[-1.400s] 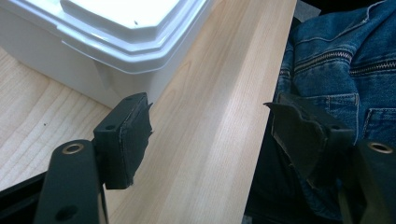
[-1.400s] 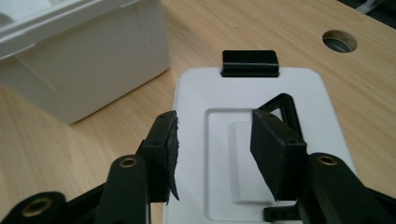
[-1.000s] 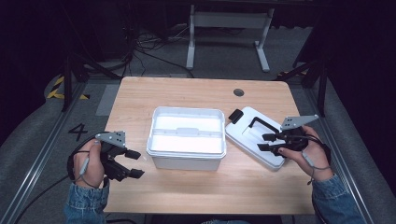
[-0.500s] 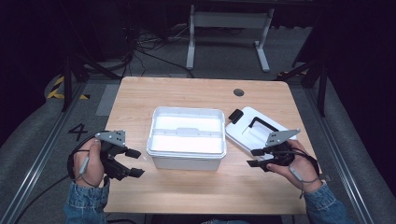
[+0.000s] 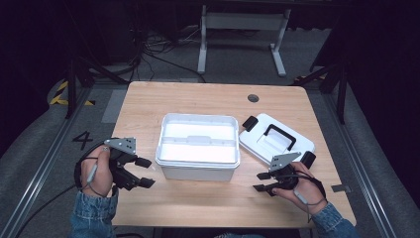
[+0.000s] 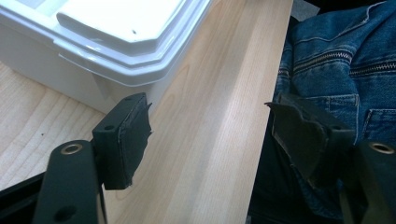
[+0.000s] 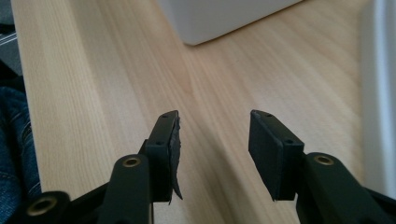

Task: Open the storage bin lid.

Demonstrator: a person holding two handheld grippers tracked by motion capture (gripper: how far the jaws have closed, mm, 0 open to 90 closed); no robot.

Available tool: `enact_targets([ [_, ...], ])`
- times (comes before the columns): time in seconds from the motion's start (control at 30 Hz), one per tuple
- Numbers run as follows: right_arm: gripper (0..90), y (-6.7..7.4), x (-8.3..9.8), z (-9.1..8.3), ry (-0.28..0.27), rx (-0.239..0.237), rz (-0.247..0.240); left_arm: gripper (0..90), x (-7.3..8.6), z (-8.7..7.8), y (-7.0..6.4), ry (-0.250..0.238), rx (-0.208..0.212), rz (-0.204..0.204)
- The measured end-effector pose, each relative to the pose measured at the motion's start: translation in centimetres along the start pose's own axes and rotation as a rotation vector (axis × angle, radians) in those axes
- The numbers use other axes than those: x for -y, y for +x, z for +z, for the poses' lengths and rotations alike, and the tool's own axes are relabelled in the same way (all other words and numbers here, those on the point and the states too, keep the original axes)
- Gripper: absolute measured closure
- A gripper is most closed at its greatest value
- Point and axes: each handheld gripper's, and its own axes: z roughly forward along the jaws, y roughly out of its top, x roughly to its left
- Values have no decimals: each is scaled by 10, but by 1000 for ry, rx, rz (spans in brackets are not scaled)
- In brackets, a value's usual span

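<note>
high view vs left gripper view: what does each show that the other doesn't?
High view alone: the flat white plastic lid with a black handle lying right of the open white rectangular plastic bin, both hands, and the right claw open above the light wooden table.

Left gripper view alone: a close look at the left claw, open and empty, its worn black pads, and blue denim past the table edge.

Shared: the bin, the table and the left claw.

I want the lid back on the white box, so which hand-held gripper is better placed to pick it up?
Probably the right hand-held gripper: open and empty, it sits just in front of the lid, while the left hand-held gripper is across the box.
</note>
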Motion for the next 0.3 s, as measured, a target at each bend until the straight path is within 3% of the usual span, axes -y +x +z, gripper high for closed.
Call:
enact_targets([
  [0.3, 533, 4, 0, 7, 29, -29, -10, 281, 0, 0, 1, 4, 1, -6],
])
